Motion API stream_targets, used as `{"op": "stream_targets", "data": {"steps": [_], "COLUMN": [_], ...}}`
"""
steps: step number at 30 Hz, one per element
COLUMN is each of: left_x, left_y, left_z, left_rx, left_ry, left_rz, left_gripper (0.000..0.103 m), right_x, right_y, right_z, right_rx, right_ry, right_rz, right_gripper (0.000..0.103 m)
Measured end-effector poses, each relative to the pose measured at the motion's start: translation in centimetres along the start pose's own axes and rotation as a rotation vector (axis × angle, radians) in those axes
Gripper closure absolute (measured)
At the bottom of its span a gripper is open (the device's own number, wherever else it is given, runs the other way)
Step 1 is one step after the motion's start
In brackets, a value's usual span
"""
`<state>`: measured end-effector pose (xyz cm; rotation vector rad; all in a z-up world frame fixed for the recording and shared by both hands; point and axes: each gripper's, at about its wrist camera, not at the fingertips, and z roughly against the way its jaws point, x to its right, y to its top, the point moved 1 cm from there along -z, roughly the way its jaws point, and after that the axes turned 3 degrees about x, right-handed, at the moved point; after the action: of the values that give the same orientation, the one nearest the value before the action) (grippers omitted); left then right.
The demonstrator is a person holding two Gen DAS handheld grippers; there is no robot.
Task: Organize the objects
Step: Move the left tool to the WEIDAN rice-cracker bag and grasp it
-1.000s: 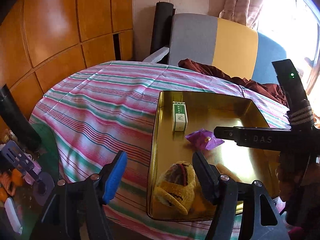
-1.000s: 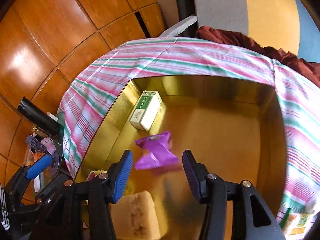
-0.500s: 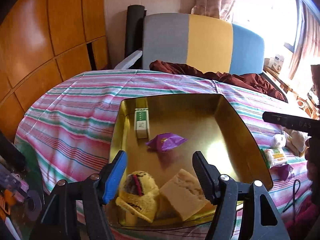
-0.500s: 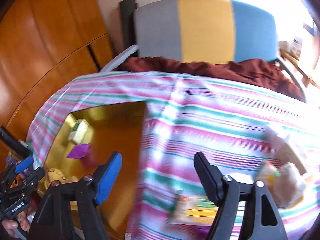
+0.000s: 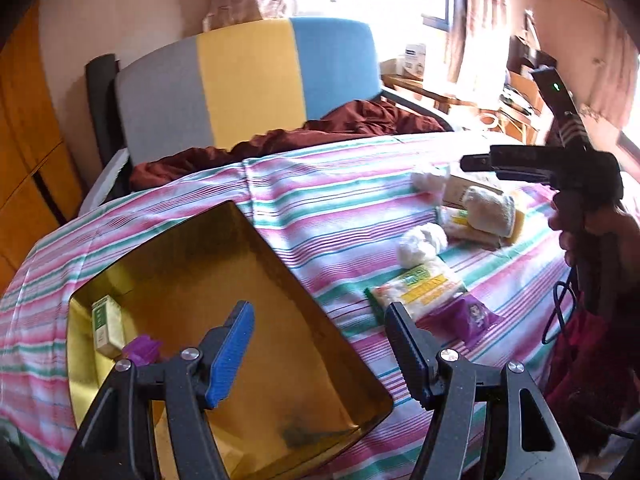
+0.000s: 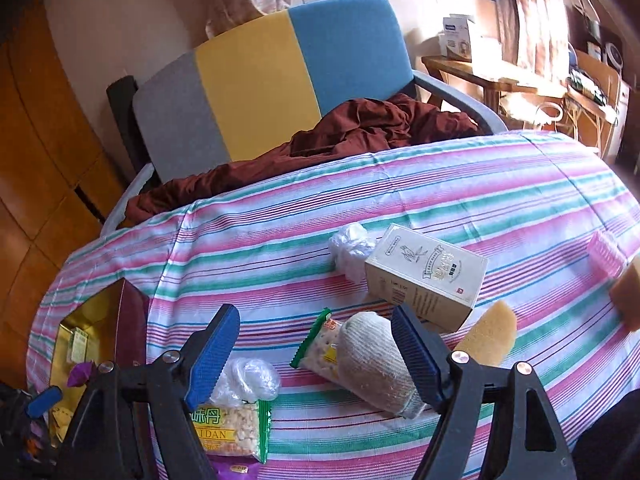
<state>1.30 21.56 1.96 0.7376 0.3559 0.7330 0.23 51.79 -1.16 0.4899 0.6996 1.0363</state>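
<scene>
My left gripper stands open with nothing between its pads, over the right edge of the gold tray at lower left of the left wrist view; in the tray's left corner lie a small green-and-white box and a purple wrapper. My right gripper is open too, gripping nothing; between its fingers, on the striped tablecloth, a rolled beige cloth rests on a green-edged snack packet; a cream carton sits just above, a clear plastic wad touching its left side, a yellow sponge to the right; a second snack packet lies at lower left under another plastic wad.
</scene>
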Motion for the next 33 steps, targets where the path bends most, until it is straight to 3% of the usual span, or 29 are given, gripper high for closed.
{"op": "stream_targets", "data": {"steps": [5,11,18,24,27,28,33], "left_x": [3.8,6.6,9.1,10.2,10.6,10.7,10.9], "left_y": [1.5,2.3,2.2,2.1,2.2,2.4,2.6], "left_z": [-3.6,-7.8,-11.1,-13.7,-14.2,-14.3,-14.4], "left_rx": [-0.061,-0.153,-0.251,-0.319,-0.345,-0.356,-0.347], "left_ry": [-0.031,-0.090,-0.190,-0.212,-0.244,-0.261,-0.254], "left_rz": [-0.225,-0.427,-0.603,-0.615,-0.565,-0.544,-0.449], "left_gripper": [0.035,0.034,0.022,0.022,0.038,0.049,0.057], "right_x": [0.0,0.3,1.8,3.0,3.3,3.5,3.8], "right_y": [0.2,0.4,0.8,1.2,1.3,1.3,1.5], "right_z": [0.5,0.6,0.6,1.1,1.2,1.3,1.4], "right_rx": [0.027,0.038,0.034,0.064,0.075,0.080,0.087], "right_ry": [0.023,0.036,0.055,0.050,0.043,0.045,0.049], "right_rz": [-0.007,-0.014,-0.089,-0.131,-0.151,-0.157,-0.164], "right_gripper": [0.024,0.024,0.024,0.024,0.024,0.024,0.024]}}
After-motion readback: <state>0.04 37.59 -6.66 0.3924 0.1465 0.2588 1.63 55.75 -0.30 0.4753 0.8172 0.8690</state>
